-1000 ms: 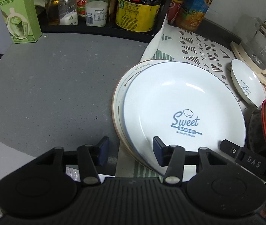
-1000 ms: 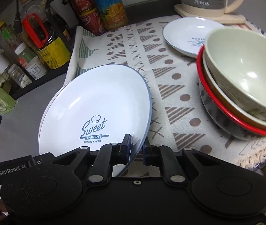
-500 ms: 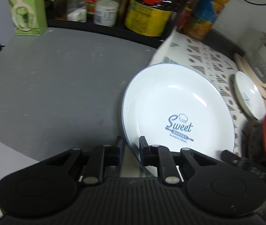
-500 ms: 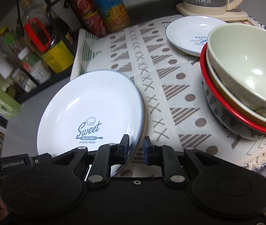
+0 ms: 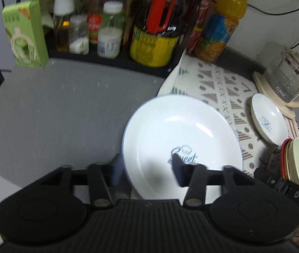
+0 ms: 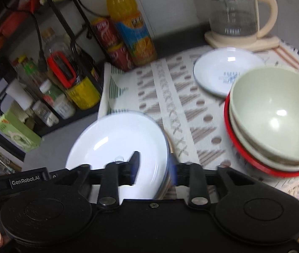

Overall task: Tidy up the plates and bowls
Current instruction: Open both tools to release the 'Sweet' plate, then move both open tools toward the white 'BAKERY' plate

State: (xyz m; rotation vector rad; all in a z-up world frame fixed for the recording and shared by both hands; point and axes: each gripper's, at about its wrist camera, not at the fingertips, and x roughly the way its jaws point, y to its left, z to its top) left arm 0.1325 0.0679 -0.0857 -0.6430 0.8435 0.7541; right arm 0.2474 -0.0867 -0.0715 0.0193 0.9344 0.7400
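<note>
The left gripper (image 5: 147, 168) has its jaws opening, astride the near-left rim of the large white glazed plate with blue "Sweet" lettering (image 5: 181, 130), the pads standing clear of it. That plate lies at the left edge of the patterned beige cloth (image 6: 170, 97), half over the grey counter (image 5: 54, 109), seemingly atop another plate whose rim shows beneath it. The right gripper (image 6: 152, 169) is also opening, straddling the plate's near-right rim without pressing on it. Further right on the cloth sit a small white saucer (image 6: 219, 71) and a stack of pale green bowls in a red-rimmed bowl (image 6: 275, 118). The plate looks stiff, glossy and breakable, probably fairly heavy and slippery; the rim, pinched from opposite sides, seems the safest hold.
</note>
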